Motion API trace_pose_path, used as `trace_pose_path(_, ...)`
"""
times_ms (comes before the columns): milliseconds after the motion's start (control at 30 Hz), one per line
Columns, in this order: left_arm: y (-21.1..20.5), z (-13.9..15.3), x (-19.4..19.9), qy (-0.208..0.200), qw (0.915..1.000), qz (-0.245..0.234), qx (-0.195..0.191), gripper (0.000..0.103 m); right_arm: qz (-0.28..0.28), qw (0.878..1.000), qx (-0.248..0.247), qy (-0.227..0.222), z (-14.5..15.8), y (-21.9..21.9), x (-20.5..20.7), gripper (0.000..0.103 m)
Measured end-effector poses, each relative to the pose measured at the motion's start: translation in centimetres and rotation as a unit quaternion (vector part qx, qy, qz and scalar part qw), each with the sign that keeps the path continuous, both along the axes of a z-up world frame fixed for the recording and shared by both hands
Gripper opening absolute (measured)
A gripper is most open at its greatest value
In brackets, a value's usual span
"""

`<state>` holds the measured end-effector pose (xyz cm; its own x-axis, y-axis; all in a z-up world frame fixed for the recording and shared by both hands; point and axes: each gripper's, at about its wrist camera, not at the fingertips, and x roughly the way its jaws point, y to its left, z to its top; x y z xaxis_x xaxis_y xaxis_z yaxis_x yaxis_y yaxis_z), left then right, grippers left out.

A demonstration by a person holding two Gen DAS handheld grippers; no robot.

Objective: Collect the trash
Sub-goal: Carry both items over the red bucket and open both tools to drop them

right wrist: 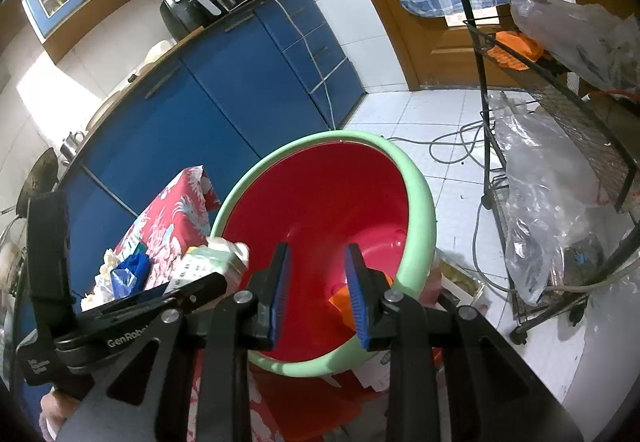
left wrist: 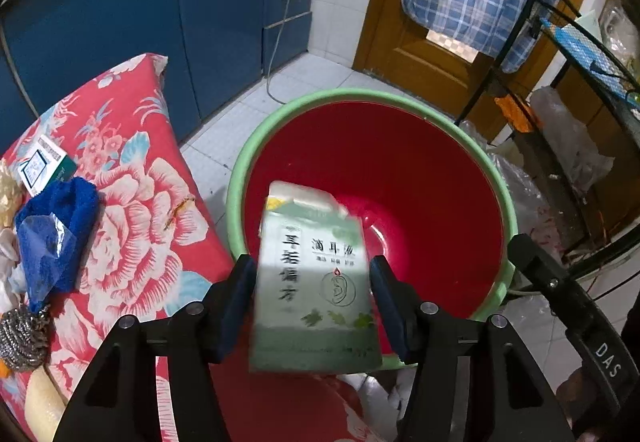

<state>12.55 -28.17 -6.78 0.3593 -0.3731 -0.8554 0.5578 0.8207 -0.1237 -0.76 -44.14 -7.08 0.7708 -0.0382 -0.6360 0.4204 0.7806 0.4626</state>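
A green-and-white carton point(left wrist: 312, 282) with printed characters hangs blurred between the fingers of my left gripper point(left wrist: 313, 262), over the near rim of a red basin with a green rim point(left wrist: 360, 95). The pads stand just off its sides, so the gripper is open. In the right wrist view the basin point(right wrist: 420, 194) tilts toward me, and my right gripper point(right wrist: 317, 248) is open over its near edge with nothing between its blue pads point(right wrist: 280, 282). An orange scrap point(right wrist: 338, 298) lies inside the basin behind the right finger. The carton point(right wrist: 208, 262) and the left gripper's body show at the left.
A floral red cloth surface point(left wrist: 132, 202) at left carries a blue cloth and wrapper point(left wrist: 56, 226), a steel scourer point(left wrist: 20, 338) and a small box point(left wrist: 44, 166). Blue cabinets point(right wrist: 208, 110) stand behind. A black wire rack point(right wrist: 488, 122) with plastic bags and floor cables point(right wrist: 460, 146) is at right.
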Motion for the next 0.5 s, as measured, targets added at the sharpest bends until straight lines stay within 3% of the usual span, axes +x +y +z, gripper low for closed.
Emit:
trace_pose_path(133,-0.1,0.3,-0.3,-0.006,1.0,-0.004,-0.001,0.068,0.001,1.0,0.001,0.0,0.0,0.1,-0.1,0.034)
trace_pose_path(500,2.5,1.8,-0.7,-0.006,0.9997,0.013,-0.022,0.068,0.016,1.0,-0.006,-0.003,0.9,1.6,-0.3,0.035)
